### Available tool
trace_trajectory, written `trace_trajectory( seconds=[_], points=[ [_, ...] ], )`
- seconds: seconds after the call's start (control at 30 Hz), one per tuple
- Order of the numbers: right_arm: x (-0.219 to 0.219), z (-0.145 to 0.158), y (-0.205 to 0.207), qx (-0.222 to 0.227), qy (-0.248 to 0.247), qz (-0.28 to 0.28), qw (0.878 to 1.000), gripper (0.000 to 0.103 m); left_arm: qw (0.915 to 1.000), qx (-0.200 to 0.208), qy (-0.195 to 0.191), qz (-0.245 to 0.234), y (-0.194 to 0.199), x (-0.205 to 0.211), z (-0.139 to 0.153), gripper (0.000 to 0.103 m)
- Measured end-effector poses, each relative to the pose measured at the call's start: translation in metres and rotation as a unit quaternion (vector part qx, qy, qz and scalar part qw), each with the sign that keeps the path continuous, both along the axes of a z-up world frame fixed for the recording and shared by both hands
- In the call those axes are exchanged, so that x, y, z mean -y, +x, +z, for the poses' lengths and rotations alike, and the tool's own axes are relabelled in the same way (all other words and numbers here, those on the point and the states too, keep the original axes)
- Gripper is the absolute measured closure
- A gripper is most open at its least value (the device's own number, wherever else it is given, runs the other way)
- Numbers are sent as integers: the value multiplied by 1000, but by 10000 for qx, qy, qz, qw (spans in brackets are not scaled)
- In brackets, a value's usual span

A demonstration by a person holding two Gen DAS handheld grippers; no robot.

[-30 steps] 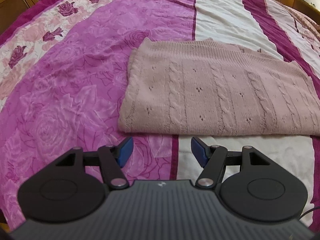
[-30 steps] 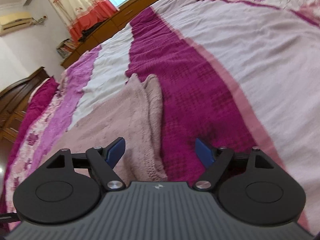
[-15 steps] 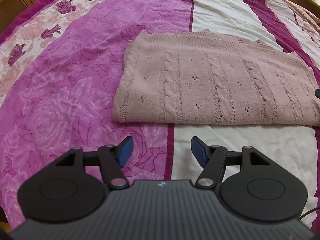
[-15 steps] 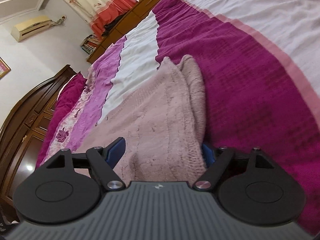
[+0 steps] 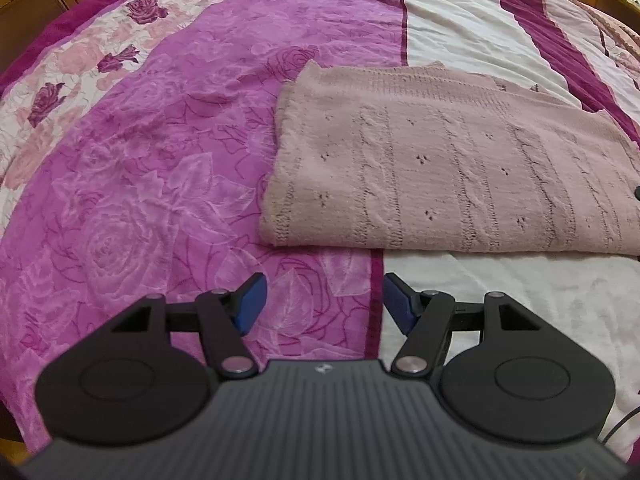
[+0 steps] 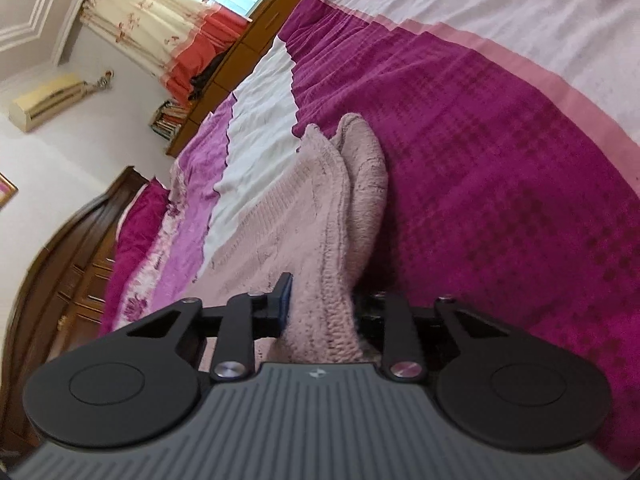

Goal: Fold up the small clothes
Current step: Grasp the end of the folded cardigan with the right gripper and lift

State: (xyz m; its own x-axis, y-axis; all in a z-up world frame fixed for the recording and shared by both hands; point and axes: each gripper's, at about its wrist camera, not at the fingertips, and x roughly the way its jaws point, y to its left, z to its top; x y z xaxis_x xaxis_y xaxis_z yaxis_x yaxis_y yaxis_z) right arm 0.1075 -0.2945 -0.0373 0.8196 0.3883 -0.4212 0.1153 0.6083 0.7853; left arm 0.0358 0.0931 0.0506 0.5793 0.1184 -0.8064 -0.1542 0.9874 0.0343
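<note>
A dusty-pink cable-knit sweater (image 5: 448, 176) lies folded flat on the bed. My left gripper (image 5: 324, 303) hovers open just short of the sweater's near edge, with only bedspread between its blue pads. In the right wrist view the sweater's thick right-hand edge (image 6: 332, 280) runs between the jaws of my right gripper (image 6: 324, 304), which are closing. The left blue pad (image 6: 285, 296) presses against the knit; the other pad is hidden behind the fabric. A small dark bit of the right gripper (image 5: 637, 192) shows at the sweater's right edge in the left wrist view.
The bedspread (image 5: 160, 184) has pink rose-print, white and magenta stripes. A dark wooden headboard and drawers (image 6: 60, 272) stand at the left of the right wrist view. Curtains (image 6: 168, 28), a bookshelf and an air conditioner (image 6: 48, 104) are beyond the bed.
My right gripper rolled, slid onto the sweater's right edge and closed its jaws on it. The left gripper stayed open and hardly moved.
</note>
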Motion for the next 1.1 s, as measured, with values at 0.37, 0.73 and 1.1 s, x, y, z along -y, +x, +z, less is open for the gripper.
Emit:
trace_trajectory(
  seconds=[0.37,0.73,1.1],
  points=[
    [-6,27,7,90,-106,170,9998,81,9999,-49,25,108,2,-20,1,38],
    [-32,67,11,462,-417,421,9972,81,9998,-95,5,179,-1,-33,4,38],
    [-65,98,8,732,-503,623,9941,82,9997,-48,-52,248,-2,-44,5,38]
  ],
)
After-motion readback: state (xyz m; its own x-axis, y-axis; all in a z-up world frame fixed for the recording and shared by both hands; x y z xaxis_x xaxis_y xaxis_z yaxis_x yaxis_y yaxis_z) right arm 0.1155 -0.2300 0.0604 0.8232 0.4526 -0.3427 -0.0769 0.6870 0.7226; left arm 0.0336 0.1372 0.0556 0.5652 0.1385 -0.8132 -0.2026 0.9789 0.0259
